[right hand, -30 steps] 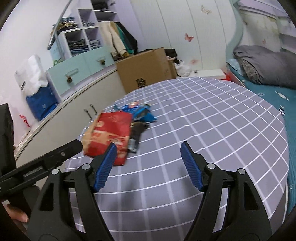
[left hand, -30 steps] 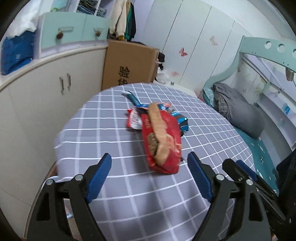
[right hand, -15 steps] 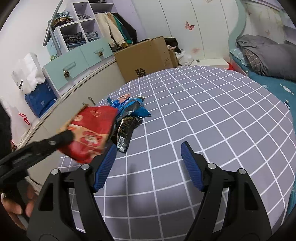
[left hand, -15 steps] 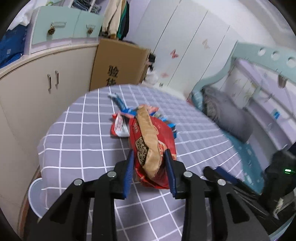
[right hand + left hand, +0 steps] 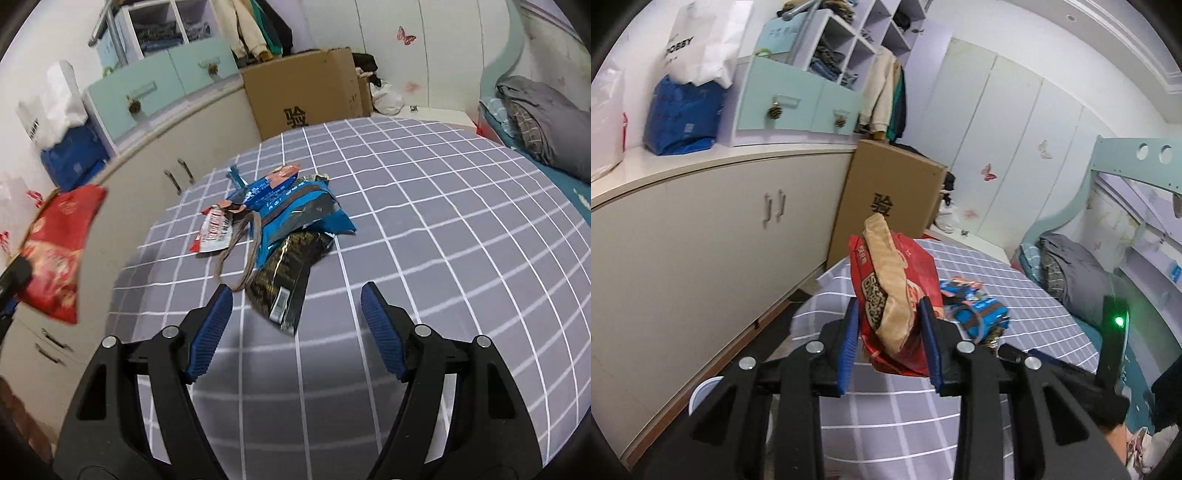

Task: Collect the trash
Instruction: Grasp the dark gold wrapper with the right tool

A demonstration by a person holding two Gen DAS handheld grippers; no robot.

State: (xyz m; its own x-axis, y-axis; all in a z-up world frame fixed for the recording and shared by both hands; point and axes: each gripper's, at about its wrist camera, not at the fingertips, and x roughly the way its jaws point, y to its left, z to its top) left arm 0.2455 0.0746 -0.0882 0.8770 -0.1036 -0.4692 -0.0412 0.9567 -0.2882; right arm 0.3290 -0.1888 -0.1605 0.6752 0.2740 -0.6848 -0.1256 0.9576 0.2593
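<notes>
My left gripper (image 5: 888,338) is shut on a red snack bag (image 5: 897,295) and holds it in the air above the left edge of the round table (image 5: 923,413). The same bag shows at the far left of the right wrist view (image 5: 59,254). My right gripper (image 5: 295,325) is open and empty, low over the table, just short of a black and gold wrapper (image 5: 288,280). Behind that lie a blue wrapper (image 5: 295,210), a small red and white wrapper (image 5: 214,232) and a brown loop of band (image 5: 240,254). The blue wrapper also shows in the left wrist view (image 5: 975,306).
The table has a grey checked cloth (image 5: 443,240). White cabinets (image 5: 701,240) run along the left wall. A cardboard box (image 5: 306,92) stands behind the table. A bed with grey bedding (image 5: 543,118) is on the right. A white bin rim (image 5: 701,395) shows low beside the table.
My left gripper has closed on the red bag and lifted it off the pile, up and to the left. My right gripper has moved closer to the remaining wrappers, still open.
</notes>
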